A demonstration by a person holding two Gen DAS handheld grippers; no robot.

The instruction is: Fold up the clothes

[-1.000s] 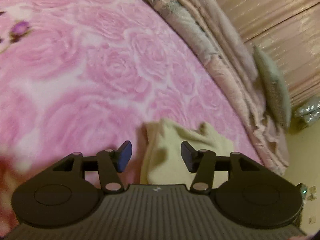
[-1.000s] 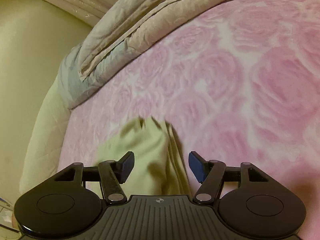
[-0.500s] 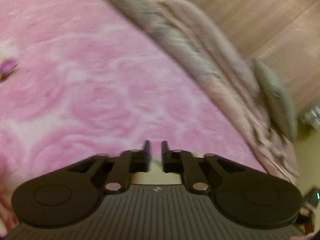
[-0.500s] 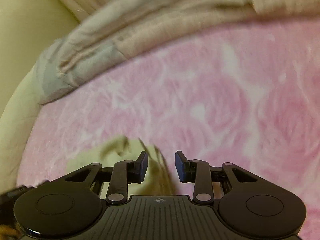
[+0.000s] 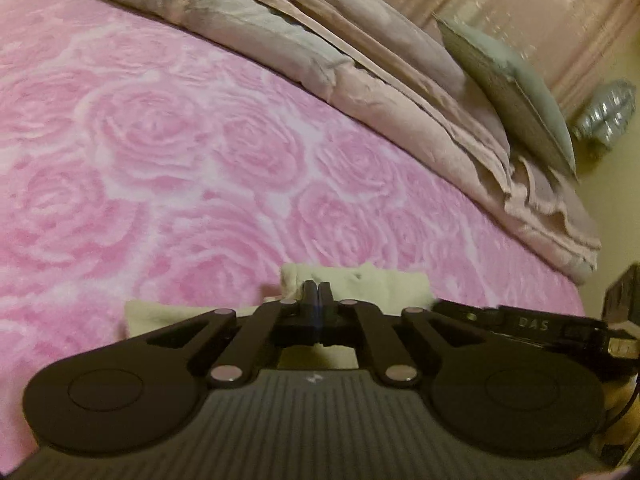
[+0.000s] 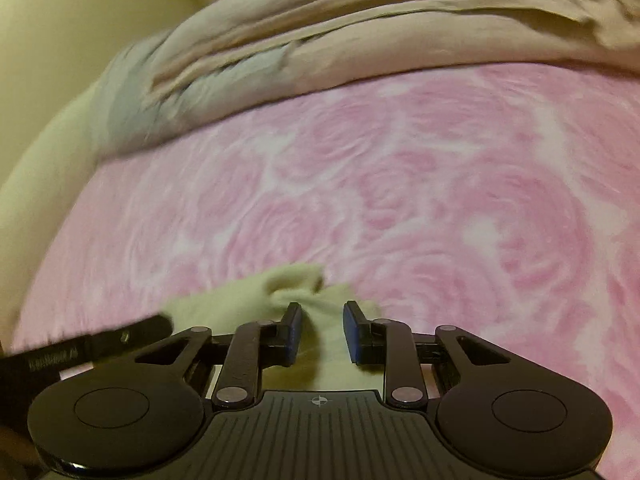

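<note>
Pink rose-patterned bedspread point(image 5: 208, 152) covers the bed and fills most of both wrist views; every place below is given against it. Along its far edge lies a heap of folded beige and grey-green bedding point(image 5: 360, 64), with a pale green cushion point(image 5: 508, 92) leaning on the heap's right end and a gold-toned curtain point(image 5: 540, 8) hanging beyond. A silvery object point(image 5: 606, 114), too blurred to identify, sits past the cushion. The garment being folded is a pale yellow cloth point(image 5: 384, 284), bunched up on the bedspread's near part, right under both tools. The left gripper point(image 5: 318, 294) has its two fingers pressed together on a ridge of that cloth, so it is pinching the fabric; more of the cloth shows below the fingers and off to their left. In the right wrist view the same pale yellow cloth point(image 6: 256, 296) lies wrinkled on the bedspread point(image 6: 440, 200), gathered into a small knot just ahead of the tool. The right gripper point(image 6: 320, 330) has its fingers set apart with a clear gap, and the cloth runs between them without either blue pad visibly pressing on it. This view is motion-blurred, with the bedding heap point(image 6: 360, 40) smeared across the far side of the bedspread.
</note>
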